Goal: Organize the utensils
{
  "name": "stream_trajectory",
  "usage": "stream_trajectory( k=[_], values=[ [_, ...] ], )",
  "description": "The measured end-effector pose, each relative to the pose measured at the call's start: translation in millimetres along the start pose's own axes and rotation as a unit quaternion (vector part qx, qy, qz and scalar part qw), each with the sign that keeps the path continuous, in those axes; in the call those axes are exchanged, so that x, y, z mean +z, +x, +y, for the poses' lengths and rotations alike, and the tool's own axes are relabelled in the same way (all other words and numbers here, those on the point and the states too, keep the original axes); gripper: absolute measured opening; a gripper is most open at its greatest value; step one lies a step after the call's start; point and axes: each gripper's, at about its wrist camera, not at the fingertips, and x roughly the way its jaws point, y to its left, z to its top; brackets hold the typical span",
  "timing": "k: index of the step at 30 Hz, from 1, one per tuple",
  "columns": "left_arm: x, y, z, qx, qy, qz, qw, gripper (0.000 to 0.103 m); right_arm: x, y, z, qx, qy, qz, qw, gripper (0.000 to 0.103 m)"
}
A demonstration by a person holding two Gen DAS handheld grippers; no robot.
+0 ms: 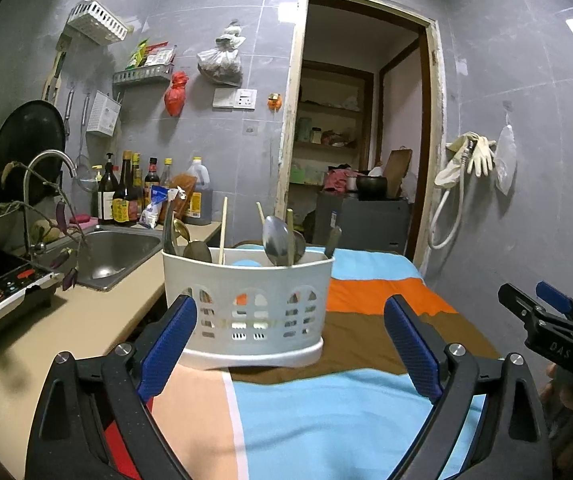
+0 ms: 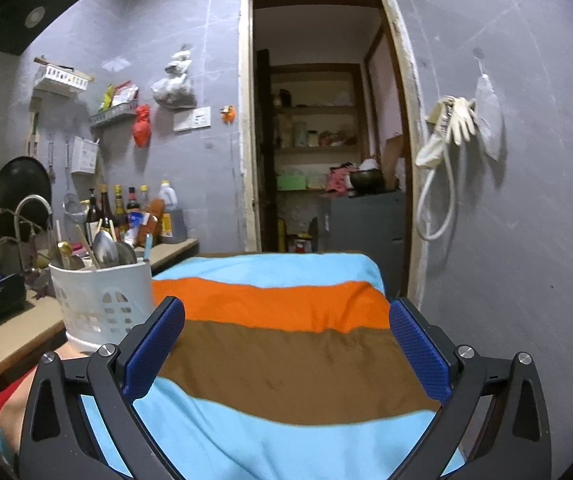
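Plainly, both tools are empty. The left tool [image 1: 290,344] stands wide, its blue pads either side of the white caddy [image 1: 246,308] without touching it as far as I can tell; the right tool [image 2: 286,344] is just as wide and points over bare striped cloth [image 2: 286,352], with nothing between its pads.

The caddy stands upright on the cloth at the bench's left edge, just beside the counter [image 1: 66,328] and near the sink [image 1: 118,248]. In it stand a large steel spoon [image 1: 277,240], a second spoon behind it, a gold spoon [image 1: 181,231], a dark ladle head [image 1: 197,251], several chopsticks [image 1: 223,228] and a dark handle at the right end.

No loose utensil lies on the cloth in either view. So I judge the gathering largely done; what may remain is sorting within the caddy, whose compartments I cannot make out, or setting the caddy in its place.
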Motion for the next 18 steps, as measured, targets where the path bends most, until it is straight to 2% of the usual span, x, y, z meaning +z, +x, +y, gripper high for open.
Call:
stream_trajectory(
  k=[18],
  values=[
    [-9, -13, -5, -0.004, -0.002, -0.001, 1.0000, 0.092, -12, -31, -7, -0.022, -0.019, -0.001, 1.000, 0.103]
  ],
)
